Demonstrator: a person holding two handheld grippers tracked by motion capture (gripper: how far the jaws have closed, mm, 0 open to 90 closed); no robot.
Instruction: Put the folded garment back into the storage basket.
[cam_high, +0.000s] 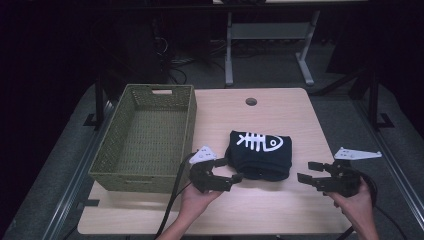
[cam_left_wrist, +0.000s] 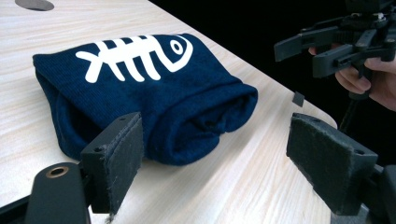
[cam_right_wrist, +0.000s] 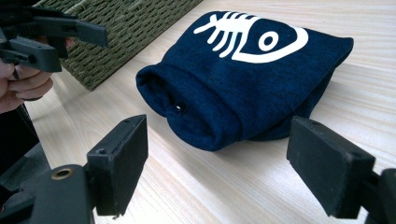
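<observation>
The pale wooden desk (cam_high: 280, 210) carries everything, with a round cable hole (cam_high: 251, 101) near its far edge. On its left side stands a large woven green basket (cam_high: 145, 172), its inside bare. To the right of the basket, about mid-desk, lies a folded dark blue garment (cam_high: 260, 157) with a white fish-skeleton print (cam_high: 259, 142) on top; it rests flat on the wood, close to the basket but not touching it, its rolled fold toward the person. The left hand-held gripper (cam_high: 231, 172) sits just at the garment's near left corner, jaws spread wide and holding nothing; in the left gripper view the garment's (cam_left_wrist: 154, 98) edge lies just beyond the left pad. The right hand-held gripper (cam_high: 311, 172) hovers a little apart from the garment's right side, jaws likewise wide open and empty, with the cloth (cam_right_wrist: 243, 79) ahead between its pads
</observation>
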